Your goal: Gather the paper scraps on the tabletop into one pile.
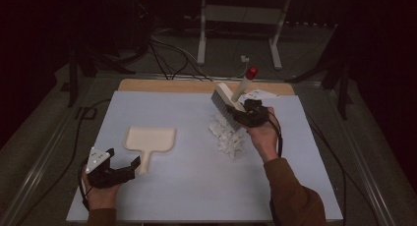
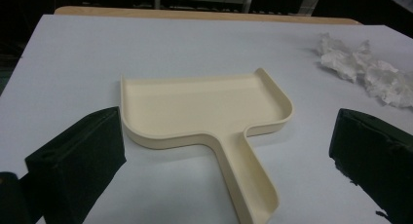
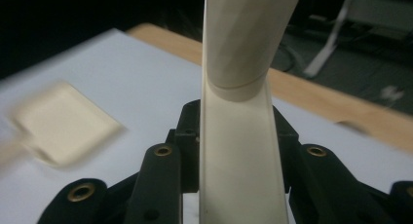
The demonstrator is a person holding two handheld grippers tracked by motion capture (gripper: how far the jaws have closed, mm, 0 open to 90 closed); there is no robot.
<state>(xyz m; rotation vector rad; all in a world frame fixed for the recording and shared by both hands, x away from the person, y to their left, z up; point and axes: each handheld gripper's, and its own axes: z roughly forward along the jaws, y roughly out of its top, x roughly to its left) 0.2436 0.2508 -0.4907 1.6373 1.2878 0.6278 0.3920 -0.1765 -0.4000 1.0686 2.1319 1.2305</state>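
**Brush lifted over paper scraps, dustpan waiting at left**

Right tool [image 1: 247, 113]: clamped on the handle of a cream brush [image 1: 227, 102]. In the right gripper view the handle [image 3: 241, 151] runs straight up between the 2 black jaws, both pressed against its sides. Brush head is up off the worktop [image 1: 187, 186], tilted, bristles facing down and toward the person; a red cap [image 1: 252, 71] tops the far end of the handle. Right hand [image 1: 264, 137] holds the tool from below, brown sleeve showing.

Paper scraps [image 1: 227, 135]: a loose white crumpled heap on the pale sheet that covers the worktop, directly under and just on the near side of the bristles. Whether bristles touch the heap, cannot tell. In the left gripper view the heap [image 2: 363, 68] lies at far right.

Dustpan [image 1: 150, 140]: cream, flat on the worktop, left of centre, well apart from the scraps. Handle points toward the person.

Left tool [image 1: 123, 167]: jaws spread wide, holding nothing. In the left gripper view the 2 jaws stand either side of the dustpan handle [image 2: 251, 180], clear of it. Left hand [image 1: 101, 194] rests low at the near-left edge.
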